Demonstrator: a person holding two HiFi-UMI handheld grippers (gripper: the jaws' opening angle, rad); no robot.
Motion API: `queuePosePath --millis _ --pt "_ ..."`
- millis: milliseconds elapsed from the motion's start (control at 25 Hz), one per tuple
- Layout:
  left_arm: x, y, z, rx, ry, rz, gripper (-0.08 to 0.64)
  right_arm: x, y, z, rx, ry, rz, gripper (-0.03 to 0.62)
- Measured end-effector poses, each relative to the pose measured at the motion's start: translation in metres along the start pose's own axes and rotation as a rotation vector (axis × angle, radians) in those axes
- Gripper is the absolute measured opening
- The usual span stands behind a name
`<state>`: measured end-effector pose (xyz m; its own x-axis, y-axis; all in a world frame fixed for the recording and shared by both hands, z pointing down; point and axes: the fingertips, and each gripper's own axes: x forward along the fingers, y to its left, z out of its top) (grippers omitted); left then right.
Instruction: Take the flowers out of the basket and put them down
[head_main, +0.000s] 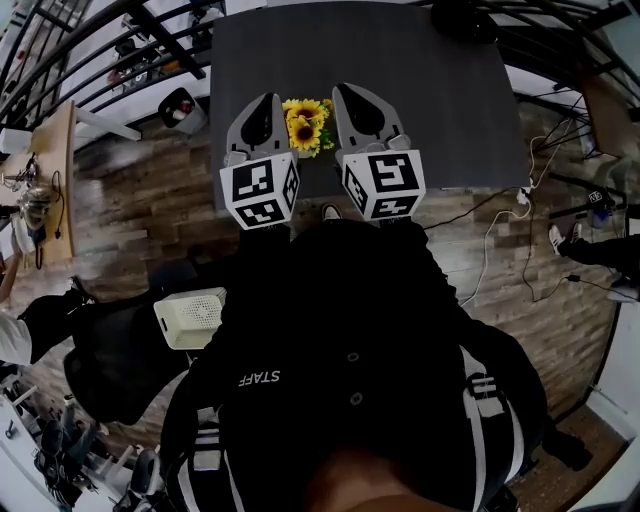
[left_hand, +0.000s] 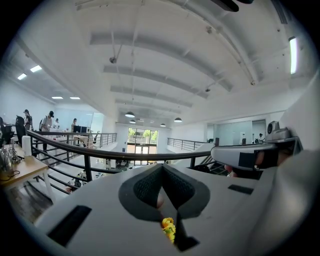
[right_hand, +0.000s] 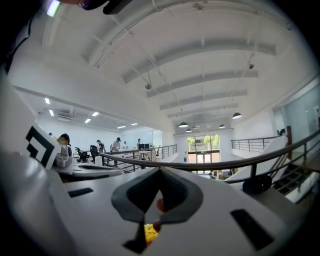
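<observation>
The flowers (head_main: 304, 128) stand at the tabletop's (head_main: 420, 90) near edge, and no basket can be made out. The left hand-held gripper (head_main: 266, 103) and right hand-held gripper (head_main: 352, 95) flank them closely, probably to keep them within reach. Both have their jaws together and hold nothing.

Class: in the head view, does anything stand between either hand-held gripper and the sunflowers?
Nothing visible does. The sunflowers sit in the gap between the left hand-held gripper and the right hand-held gripper, with no other thing between them and either one.
</observation>
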<state>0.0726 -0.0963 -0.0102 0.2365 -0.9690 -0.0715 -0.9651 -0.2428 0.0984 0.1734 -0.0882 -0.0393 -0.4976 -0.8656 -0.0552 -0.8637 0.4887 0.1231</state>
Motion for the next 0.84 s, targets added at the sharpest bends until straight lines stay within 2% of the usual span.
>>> queuePosePath --millis 360,840 --pt "-0.008 -0.001 0.002 0.002 -0.016 -0.005 0.002 -0.004 0.005 0.000 -0.001 -0.005 0.000 0.012" --pt "-0.007 -0.002 -0.010 0.011 0.008 -0.012 0.002 -0.005 0.007 -0.002 -0.047 -0.011 -0.005 0.012"
